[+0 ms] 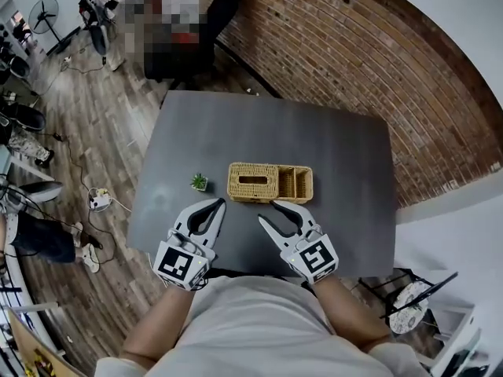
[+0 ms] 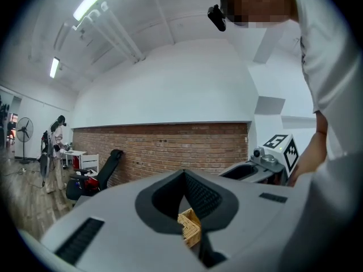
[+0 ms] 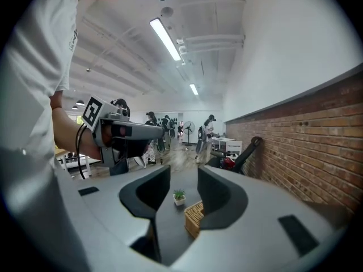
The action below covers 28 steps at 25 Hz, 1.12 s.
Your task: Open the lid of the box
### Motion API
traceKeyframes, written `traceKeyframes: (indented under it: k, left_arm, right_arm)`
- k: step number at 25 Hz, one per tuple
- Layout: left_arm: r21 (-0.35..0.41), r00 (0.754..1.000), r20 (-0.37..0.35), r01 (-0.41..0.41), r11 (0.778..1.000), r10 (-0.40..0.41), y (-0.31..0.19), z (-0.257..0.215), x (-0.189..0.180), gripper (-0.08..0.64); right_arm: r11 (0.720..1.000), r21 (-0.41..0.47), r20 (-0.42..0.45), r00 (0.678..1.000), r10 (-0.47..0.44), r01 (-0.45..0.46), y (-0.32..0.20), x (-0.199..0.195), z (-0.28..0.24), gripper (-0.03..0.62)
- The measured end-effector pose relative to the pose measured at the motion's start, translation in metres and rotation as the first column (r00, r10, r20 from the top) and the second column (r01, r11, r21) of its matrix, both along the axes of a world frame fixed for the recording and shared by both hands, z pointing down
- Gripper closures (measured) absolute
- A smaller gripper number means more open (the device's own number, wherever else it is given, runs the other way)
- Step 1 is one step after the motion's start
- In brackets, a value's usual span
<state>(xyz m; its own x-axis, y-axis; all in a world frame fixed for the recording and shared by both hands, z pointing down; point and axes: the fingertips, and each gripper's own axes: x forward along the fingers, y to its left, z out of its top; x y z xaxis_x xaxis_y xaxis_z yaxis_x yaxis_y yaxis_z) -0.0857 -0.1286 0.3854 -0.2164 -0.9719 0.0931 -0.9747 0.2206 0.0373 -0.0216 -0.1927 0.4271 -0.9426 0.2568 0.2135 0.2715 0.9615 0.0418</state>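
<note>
A woven wicker box point(image 1: 269, 183) lies mid-table on the grey table point(image 1: 330, 148). Its left part carries a lid with a slot, and its right part is an open compartment. My left gripper point(image 1: 221, 203) hovers just in front of the box's left end, fingertips together and nothing between them. My right gripper point(image 1: 266, 211) is open and empty in front of the box's middle, a little short of it. The left gripper view shows the left gripper point(image 2: 184, 173) with a corner of the wicker box point(image 2: 191, 225) below its jaws. The right gripper point(image 3: 182, 175) frames the wicker box point(image 3: 194, 219).
A small potted plant point(image 1: 200, 181) stands on the table just left of the box, also seen as the plant point(image 3: 179, 197). A brick wall point(image 1: 377, 69) runs behind and to the right. A black chair point(image 1: 216, 10) stands beyond the far edge. Cables and a power strip point(image 1: 100, 201) lie on the floor to the left.
</note>
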Motion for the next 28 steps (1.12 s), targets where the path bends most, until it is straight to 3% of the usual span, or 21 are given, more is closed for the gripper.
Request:
traceKeyframes:
  k: [10, 17, 28]
  left_arm:
    - [-0.043, 0.999, -0.052, -0.018, 0.999, 0.016, -0.020, 0.039, -0.024, 0.548]
    - [-0.111, 0.993, -0.111, -0.044, 0.993, 0.032, -0.033, 0.086, -0.046, 0.548]
    - [-0.183, 0.984, -0.171, -0.088, 0.979, 0.056, -0.052, 0.135, -0.079, 0.548]
  right_arm:
    - [0.999, 0.001, -0.115, 0.993, -0.035, 0.035, -0.012, -0.027, 0.056, 0.416]
    - [0.998, 0.002, -0.201, 0.978, -0.062, 0.063, -0.031, -0.052, 0.092, 0.396]
    - [0.985, 0.002, -0.366, 0.917, -0.159, 0.171, -0.034, -0.083, 0.161, 0.344]
